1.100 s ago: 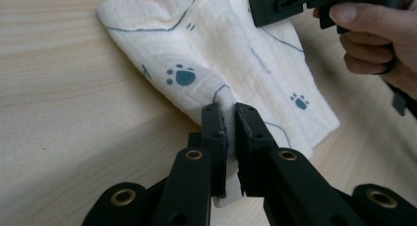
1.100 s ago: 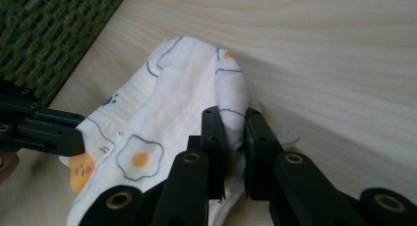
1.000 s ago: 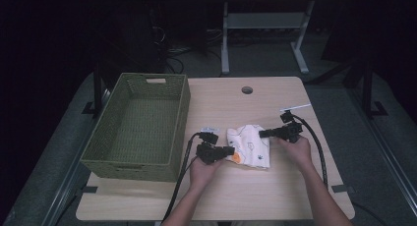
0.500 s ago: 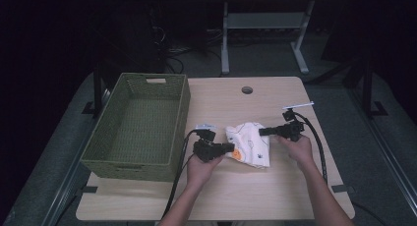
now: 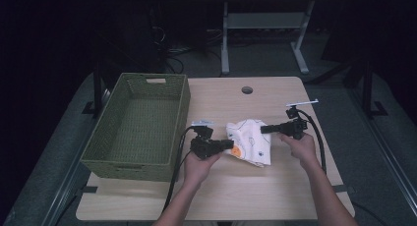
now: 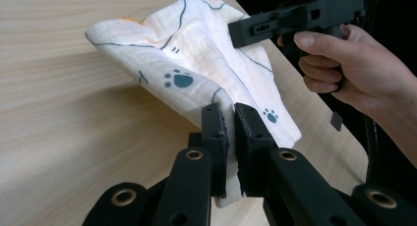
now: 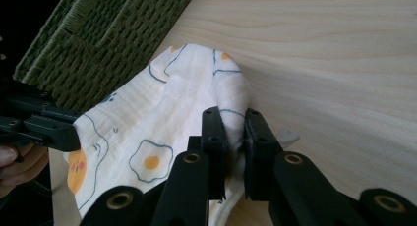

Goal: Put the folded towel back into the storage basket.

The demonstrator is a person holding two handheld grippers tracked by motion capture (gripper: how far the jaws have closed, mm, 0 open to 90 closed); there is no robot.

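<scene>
Cloth (image 5: 251, 141) between tongs, left tongs (image 5: 229, 145), right tongs (image 5: 264, 129), both clamping edges

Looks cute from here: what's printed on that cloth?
White cloth with fried eggs and teal paw prints; eggs clearest in the right gripper view.

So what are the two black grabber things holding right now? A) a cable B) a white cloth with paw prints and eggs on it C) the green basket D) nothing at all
B: the left gripper and the right gripper each pinch an edge of the white printed cloth, which hangs between them above the table, beside the green basket.
</scene>
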